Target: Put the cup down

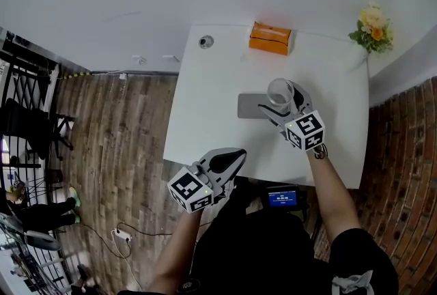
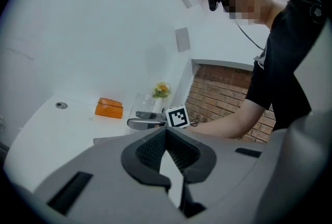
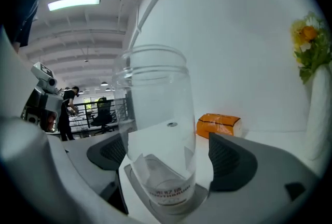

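a: since the task is to put the cup [image 3: 155,129] down, where does it stand?

b: on the grey mat [image 1: 249,106] in the middle of the white table [image 1: 205,102], upright, base flat, mouth up. its long axis runs straight up and down. it is clear and looks empty.

a: and the right gripper [image 3: 166,161]?

b: its jaws stand wide apart, one on each side of the cup, low by the base. the right gripper view shows a plain gap on the right side. on the left the jaw seems to sit back from the glass, as far as i can tell through it. so nothing is held, and the cup bears its own weight.

a: which way does the cup lie from the jaws, then?

b: right between them, on the far side of the gripper's body. i judge the only free way out is back toward the near edge, along the forearm, kept level so neither jaw clips the wall and tips the cup.

a: the left gripper [image 1: 237,154]?

b: well apart, at the near edge of the table, jaws together on nothing. the right gripper is the nearer by far.

a: anything in the way?

b: no. the orange box [image 1: 270,37] lies at the far edge and the flowers [image 1: 372,27] at the far right corner, both well apart from the cup.
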Motion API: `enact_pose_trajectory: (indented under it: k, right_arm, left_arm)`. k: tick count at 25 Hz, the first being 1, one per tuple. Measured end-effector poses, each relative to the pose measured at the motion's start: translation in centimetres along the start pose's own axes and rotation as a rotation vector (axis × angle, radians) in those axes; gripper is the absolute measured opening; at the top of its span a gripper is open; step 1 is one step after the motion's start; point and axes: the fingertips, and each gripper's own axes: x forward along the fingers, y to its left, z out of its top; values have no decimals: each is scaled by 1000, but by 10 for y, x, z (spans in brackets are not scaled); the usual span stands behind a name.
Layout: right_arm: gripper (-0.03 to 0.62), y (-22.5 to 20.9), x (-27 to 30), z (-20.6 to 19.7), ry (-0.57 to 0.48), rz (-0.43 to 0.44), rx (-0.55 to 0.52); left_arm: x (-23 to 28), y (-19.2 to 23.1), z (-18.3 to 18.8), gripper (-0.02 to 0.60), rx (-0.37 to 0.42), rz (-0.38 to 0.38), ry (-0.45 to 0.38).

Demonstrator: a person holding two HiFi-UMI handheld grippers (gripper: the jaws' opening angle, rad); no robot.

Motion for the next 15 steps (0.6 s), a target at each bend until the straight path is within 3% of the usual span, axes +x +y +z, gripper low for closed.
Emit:
enact_pose_trajectory:
  k: [10, 15]
  right_arm:
    - [476, 5, -67, -15, -14, 14, 163]
    - [474, 10, -100, 1, -143, 61, 409]
  left_arm:
    - [-4, -4, -9, 6, -11, 0, -2]
    - [0, -17, -9, 6, 4, -33, -8]
